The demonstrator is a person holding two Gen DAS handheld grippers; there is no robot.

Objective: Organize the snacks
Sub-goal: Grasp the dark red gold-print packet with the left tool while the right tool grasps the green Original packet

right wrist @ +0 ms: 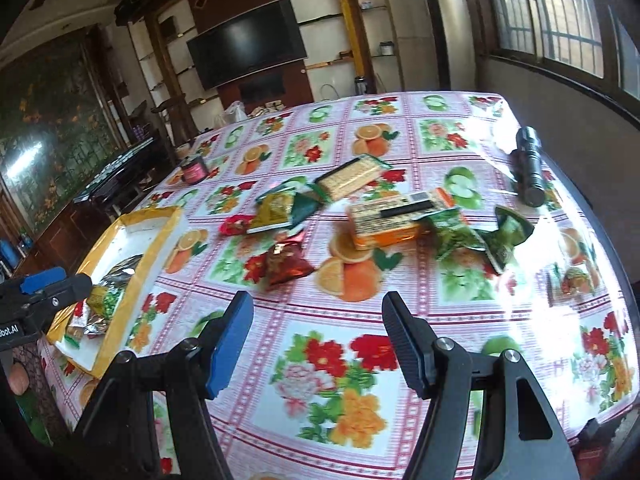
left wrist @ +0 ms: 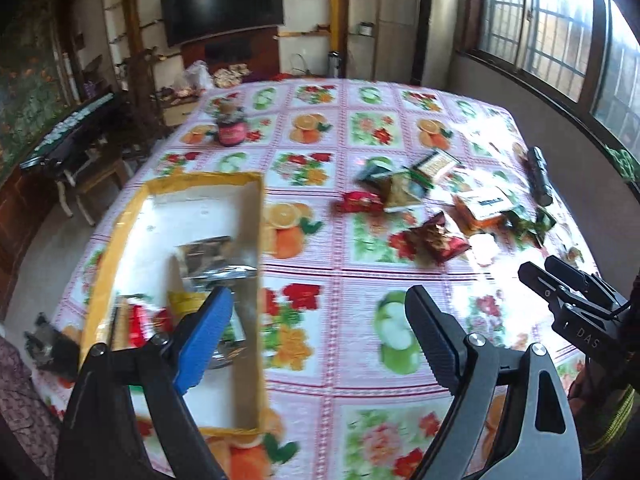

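Fruit-and-flower squares in pink, orange and green cover the plastic tablecloth (right wrist: 320,360) on one large table. One shallow white cardboard tray with yellow taped edges (right wrist: 158,246) lies at its left side; several packets lie in it, including a crumpled silver foil one (left wrist: 216,262), though blur makes an exact count impossible. Loose snacks lie scattered in the middle: one dark red foil packet (right wrist: 286,266), one small red wrapper (right wrist: 236,224), one yellow-green pouch (right wrist: 276,206), one clear pack of pale crackers with green ends (right wrist: 352,178), one flat orange box with printed text (right wrist: 384,220) and two crumpled green packets (right wrist: 480,240). One black flashlight (right wrist: 528,168) lies near the right edge, and one pink-labelled jar (right wrist: 194,172) stands far left.

Both tools hang above the cloth: the left gripper (left wrist: 320,336), just beside the tray, and the right gripper (right wrist: 316,336), near the dark red packet, each have jaws spread wide with nothing between them.
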